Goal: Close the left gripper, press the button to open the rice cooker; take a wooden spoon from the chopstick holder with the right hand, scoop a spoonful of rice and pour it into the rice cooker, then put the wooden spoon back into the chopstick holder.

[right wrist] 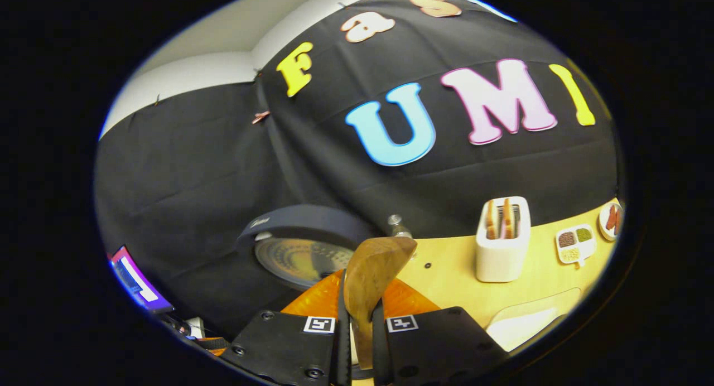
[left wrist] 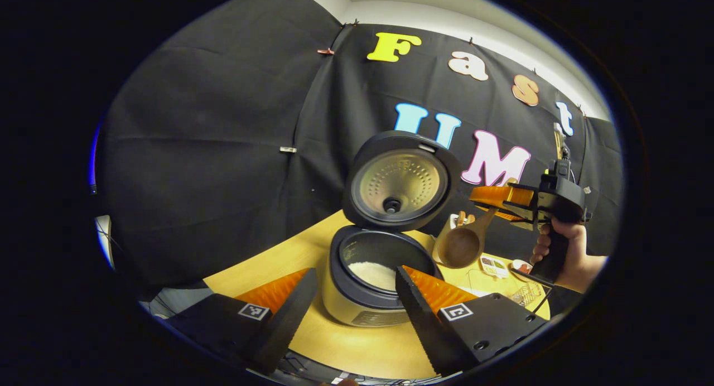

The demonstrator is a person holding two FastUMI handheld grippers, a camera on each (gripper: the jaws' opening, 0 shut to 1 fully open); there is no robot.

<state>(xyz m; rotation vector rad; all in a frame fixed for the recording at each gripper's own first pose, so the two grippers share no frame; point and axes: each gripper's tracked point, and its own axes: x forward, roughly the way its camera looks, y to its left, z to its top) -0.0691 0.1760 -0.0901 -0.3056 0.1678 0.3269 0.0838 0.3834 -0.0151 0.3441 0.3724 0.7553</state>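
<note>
Your left gripper sits open at 6 o'clock, framing the rice cooker whose lid stands raised, rice inside. At 3 o'clock, your right gripper pinches the wooden spoon, bowl hanging down beside the pot, likely emptied. The chopstick holder waits on the table.

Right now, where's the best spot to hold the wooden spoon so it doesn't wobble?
On its flat handle, away from the bowl, the way the right claw holds it. The wooden spoon hangs bowl-down beside the open rice cooker. The handle is thin, so two fingers can pinch its flat faces from either side; the round bowl would probably slip.
</note>
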